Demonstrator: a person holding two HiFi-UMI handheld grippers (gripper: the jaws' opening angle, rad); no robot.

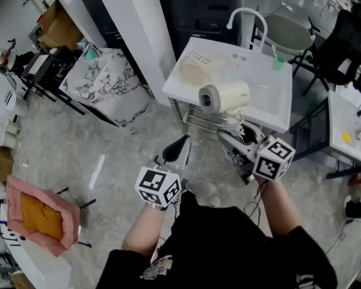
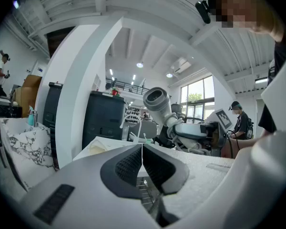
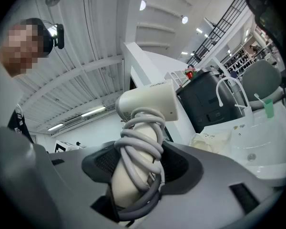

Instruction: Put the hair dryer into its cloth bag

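Note:
A cream hair dryer (image 1: 225, 96) with its grey cord wound round the handle is held up in front of the white table (image 1: 271, 110). My right gripper (image 1: 243, 138) is shut on its handle (image 3: 136, 175), pads pressing both sides. The dryer's barrel (image 3: 148, 101) points left above the jaws. It also shows in the left gripper view as the hair dryer (image 2: 158, 104). A beige cloth bag (image 1: 198, 71) lies flat on the table; it shows as the bag (image 3: 209, 140) at right. My left gripper (image 1: 175, 151) is shut and empty, its pads (image 2: 133, 163) pressed together, left of the dryer.
A white hooked pipe (image 1: 248, 18) and a green item (image 1: 278, 62) stand on the table's far side. A marble-patterned block (image 1: 105, 83) sits left of it. A pink cushion (image 1: 39, 215) lies far left. A black chair (image 1: 349, 41) is at right.

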